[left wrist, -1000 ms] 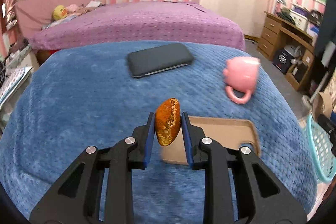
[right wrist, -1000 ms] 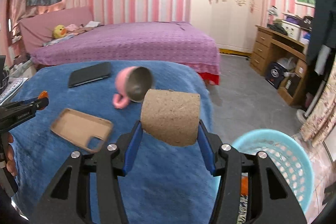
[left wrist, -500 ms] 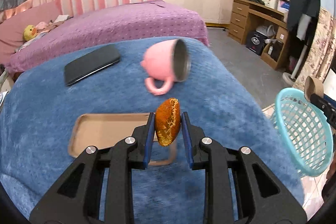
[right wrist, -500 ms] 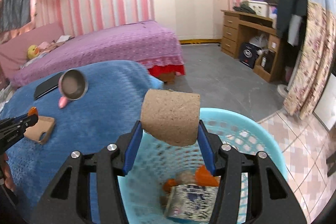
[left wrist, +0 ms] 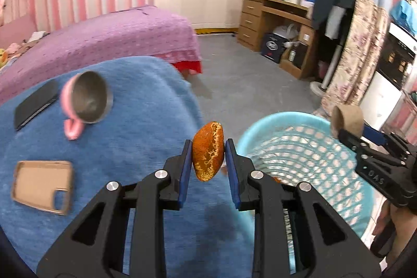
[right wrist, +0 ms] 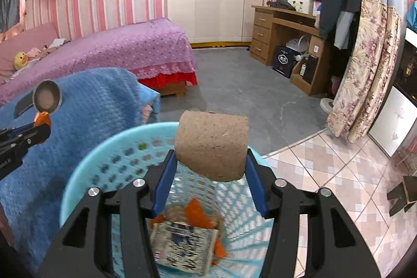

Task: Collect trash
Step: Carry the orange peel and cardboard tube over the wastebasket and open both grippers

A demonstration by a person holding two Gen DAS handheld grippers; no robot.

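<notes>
The likeliest slip from here is a miss on the left side. The left claw [left wrist: 208, 156] is clamped on a piece of orange peel [left wrist: 208, 150], and it looks to sit over the edge of the blue blanket [left wrist: 146, 121] rather than squarely above the turquoise basket [left wrist: 307, 147] — let go now and the peel would probably land on the blanket or the floor. The two claws are also close together near the rim, so a bump could jog either load loose.

The right claw [right wrist: 211, 160] grips a cardboard roll [right wrist: 211, 145] by its sides, above the basket's mouth, where a printed wrapper [right wrist: 182, 246] and orange scraps already lie. The roll is squat, rough and brownish — light stuff that could bounce off the rim. The peel is dimpled orange outside, with pale stringy pith along its edge. A pink mug [left wrist: 83, 103], a phone [left wrist: 35, 103] and a tan phone case [left wrist: 41, 186] rest on the blanket.
</notes>
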